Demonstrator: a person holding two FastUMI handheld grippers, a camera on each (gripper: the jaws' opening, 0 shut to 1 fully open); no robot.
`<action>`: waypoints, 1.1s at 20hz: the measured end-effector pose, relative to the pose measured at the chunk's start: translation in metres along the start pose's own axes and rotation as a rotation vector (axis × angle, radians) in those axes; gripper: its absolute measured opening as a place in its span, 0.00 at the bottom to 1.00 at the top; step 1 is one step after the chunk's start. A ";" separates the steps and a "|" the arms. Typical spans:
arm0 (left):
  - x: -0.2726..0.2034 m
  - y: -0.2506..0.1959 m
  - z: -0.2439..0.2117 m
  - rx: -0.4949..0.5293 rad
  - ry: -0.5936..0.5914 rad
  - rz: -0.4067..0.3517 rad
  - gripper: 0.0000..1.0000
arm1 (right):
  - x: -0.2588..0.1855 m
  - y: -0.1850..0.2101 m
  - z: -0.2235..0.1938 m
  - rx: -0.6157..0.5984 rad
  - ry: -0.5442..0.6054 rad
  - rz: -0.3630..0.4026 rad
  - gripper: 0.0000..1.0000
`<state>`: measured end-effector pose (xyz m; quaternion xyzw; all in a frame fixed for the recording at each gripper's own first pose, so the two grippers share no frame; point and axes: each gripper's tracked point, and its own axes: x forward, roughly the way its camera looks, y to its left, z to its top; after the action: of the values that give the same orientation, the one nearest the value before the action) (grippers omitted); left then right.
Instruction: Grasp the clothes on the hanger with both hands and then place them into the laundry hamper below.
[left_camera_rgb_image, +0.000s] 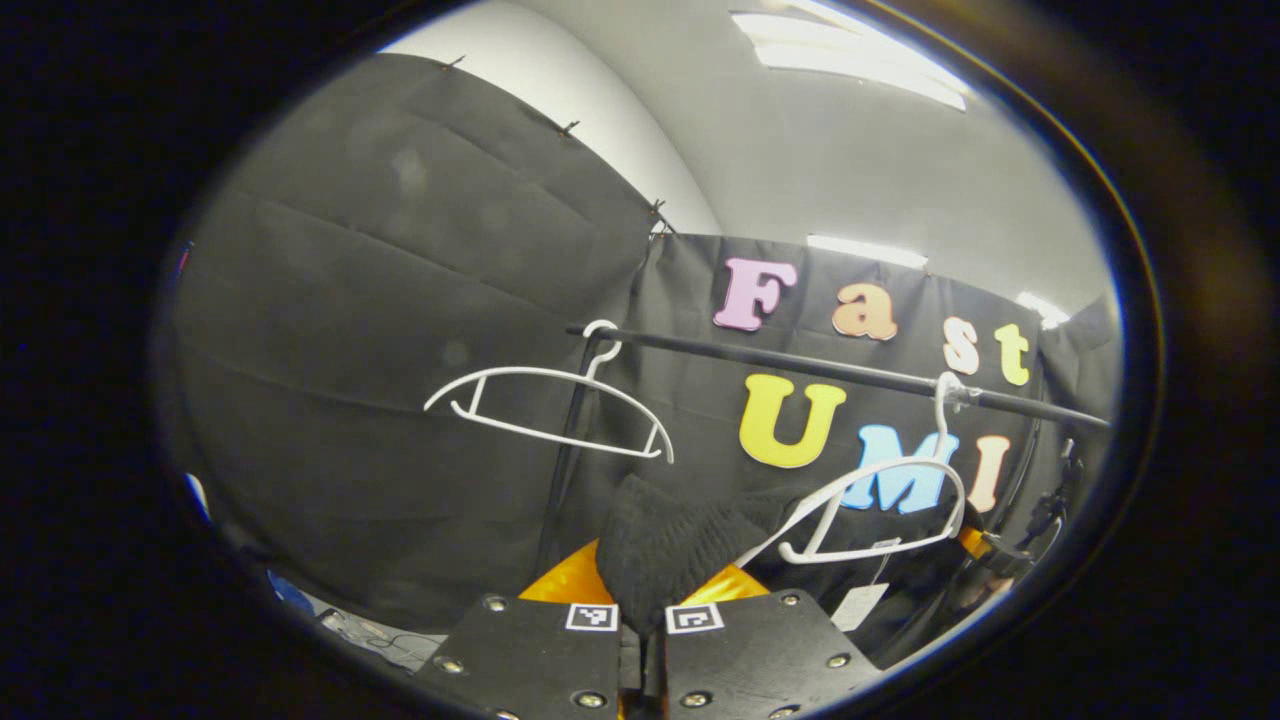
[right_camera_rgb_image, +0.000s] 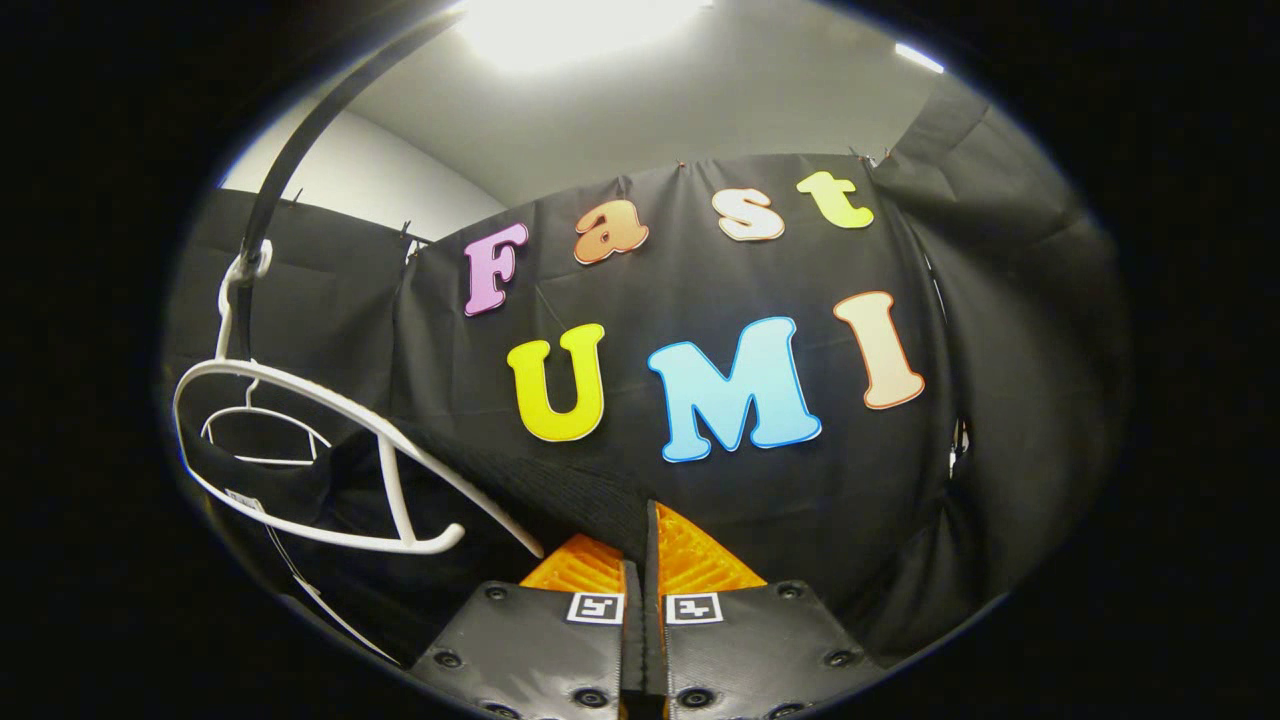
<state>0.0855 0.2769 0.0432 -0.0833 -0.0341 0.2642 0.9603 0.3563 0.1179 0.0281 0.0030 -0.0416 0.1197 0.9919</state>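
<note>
- The left gripper (left_camera_rgb_image: 645, 585) was clenched on a bunch of the black knitted garment (left_camera_rgb_image: 665, 540), the fabric rising between its two fingers; the hold at one side probably let that hand draw the cloth off the hanger.
- In the right gripper view, the right gripper (right_camera_rgb_image: 648, 555) was pinched nearly closed on an edge of the same black garment (right_camera_rgb_image: 560, 490), so both hands held the piece and its weight was shared.
- The garment lay partly over the nearer white hanger (left_camera_rgb_image: 880, 500), which hung from the black rail (left_camera_rgb_image: 800, 362); one hanger arm stood bare of cloth, so I judged the garment was half slipped free rather than fully off.
- A second white hanger (left_camera_rgb_image: 555, 405) hung empty farther along the rail, apart from the garment.
- A pale tag (left_camera_rgb_image: 858, 605) dangled below the nearer hanger; its print was too small to make out.
- The laundry hamper lay somewhere below the field of both cameras, so how far the garment had to drop could not be judged.
- How deep the fabric sat in either gripper was hidden by the fingers themselves.
</note>
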 end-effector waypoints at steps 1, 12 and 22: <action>0.000 -0.002 -0.004 0.007 0.004 0.000 0.02 | -0.001 -0.002 -0.005 -0.013 0.006 -0.004 0.01; -0.018 0.014 -0.039 0.002 0.062 0.014 0.04 | -0.012 0.000 -0.032 -0.094 0.045 0.022 0.01; -0.008 0.007 -0.089 0.018 0.189 0.126 0.04 | -0.012 0.007 -0.090 -0.091 0.120 0.083 0.00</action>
<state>0.0849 0.2662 -0.0462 -0.1013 0.0643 0.3155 0.9413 0.3503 0.1238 -0.0628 -0.0510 0.0125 0.1585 0.9860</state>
